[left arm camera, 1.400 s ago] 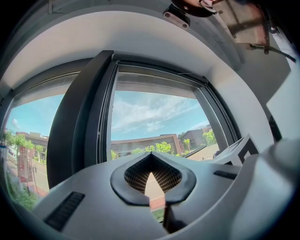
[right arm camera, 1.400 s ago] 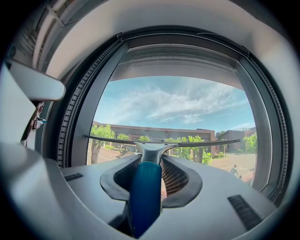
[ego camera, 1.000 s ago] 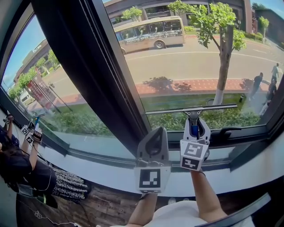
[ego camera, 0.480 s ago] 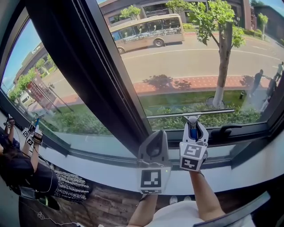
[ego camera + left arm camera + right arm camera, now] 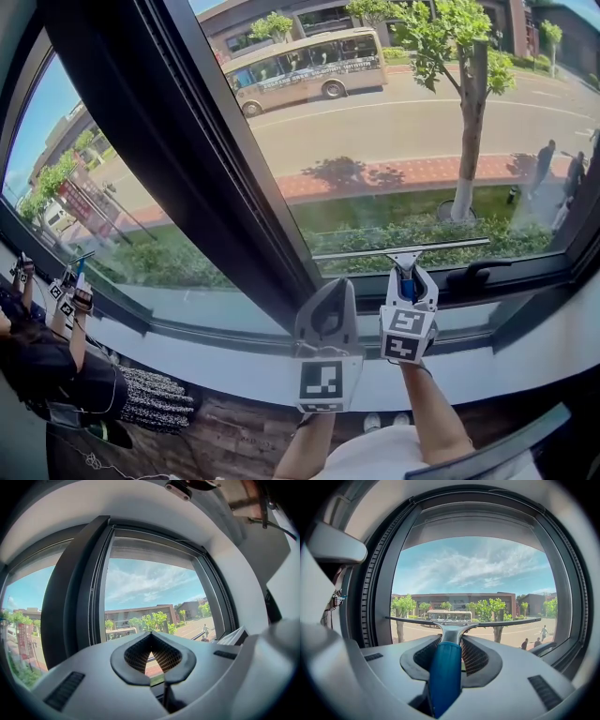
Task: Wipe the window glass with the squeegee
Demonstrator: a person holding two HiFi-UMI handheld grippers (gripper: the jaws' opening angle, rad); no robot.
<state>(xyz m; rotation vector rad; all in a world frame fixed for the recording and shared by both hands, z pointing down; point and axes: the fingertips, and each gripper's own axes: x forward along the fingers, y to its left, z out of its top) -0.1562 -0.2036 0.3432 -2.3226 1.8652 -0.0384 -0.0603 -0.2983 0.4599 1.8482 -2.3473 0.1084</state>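
Observation:
The squeegee has a blue handle [image 5: 445, 677] and a long thin blade [image 5: 401, 248]. My right gripper [image 5: 407, 274] is shut on that handle and holds the blade level against the window glass [image 5: 394, 141], low down, just above the bottom frame. In the right gripper view the blade [image 5: 464, 622] spans the pane ahead of my right gripper [image 5: 452, 641]. My left gripper [image 5: 327, 289] hangs beside it to the left, in front of the dark mullion's foot, holding nothing. In the left gripper view my left gripper [image 5: 151, 639] has its tips together.
A thick dark mullion [image 5: 187, 169] splits the window, with a second pane [image 5: 84, 187] to its left. A dark window handle [image 5: 478, 274] sits on the bottom frame right of the squeegee. The white sill [image 5: 234, 361] runs below. Another person [image 5: 37, 366] with grippers stands at far left.
The right gripper has drawn the squeegee down the glass, so the blade now sits closer to the bottom frame. The left gripper has stayed where it was.

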